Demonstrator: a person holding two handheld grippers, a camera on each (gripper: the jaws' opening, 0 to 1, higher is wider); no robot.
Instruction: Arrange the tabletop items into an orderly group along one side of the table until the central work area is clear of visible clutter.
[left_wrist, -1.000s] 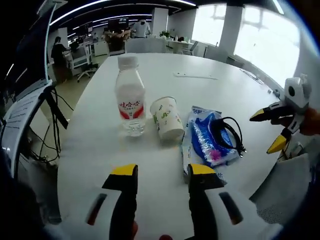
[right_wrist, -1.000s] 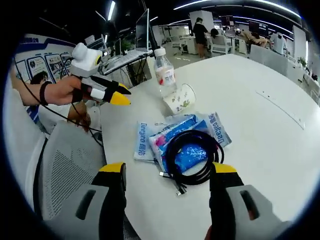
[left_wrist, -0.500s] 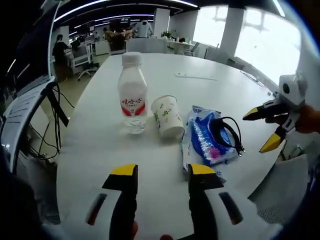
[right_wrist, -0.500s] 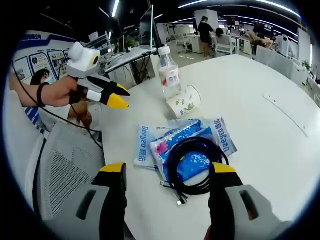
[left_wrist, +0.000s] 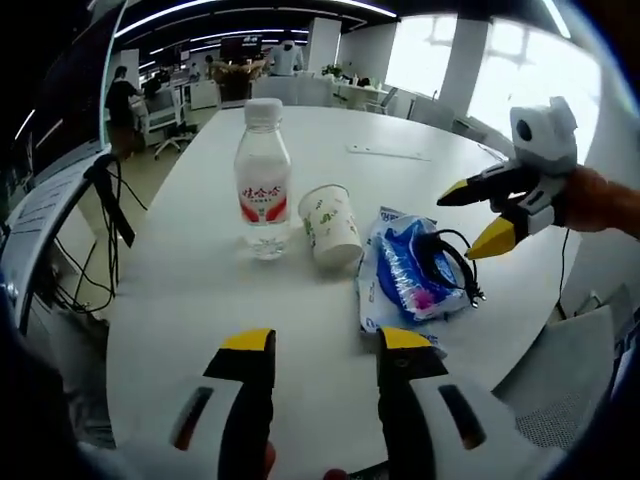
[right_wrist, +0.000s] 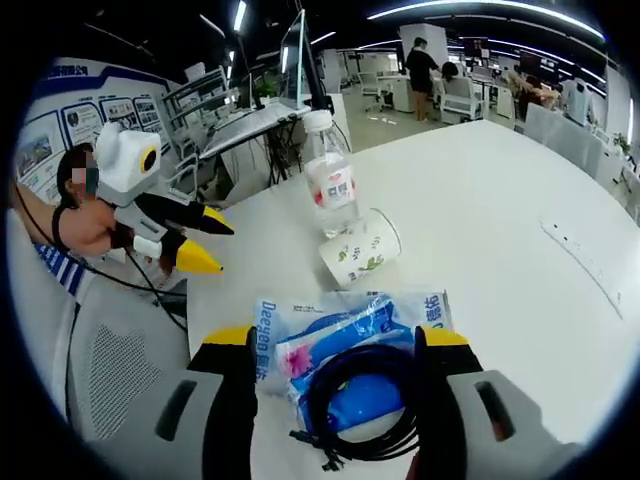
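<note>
Bottle (left_wrist: 263, 180), cup (left_wrist: 331, 226), packet (left_wrist: 412, 278) line table edge (left_wrist: 180, 340); both grippers gape, empty

The right gripper (right_wrist: 335, 345) is hovering open over a coiled black cable (right_wrist: 362, 402) lying on blue packets (right_wrist: 345, 335); a tipped paper cup (right_wrist: 361, 248) and water bottle (right_wrist: 330, 180) are sitting beyond.

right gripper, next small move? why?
Probably lower the right gripper and close on the black cable. Its jaws stand open on either side of the coil, which lies loose on the blue packets, beside the paper cup and water bottle.
</note>
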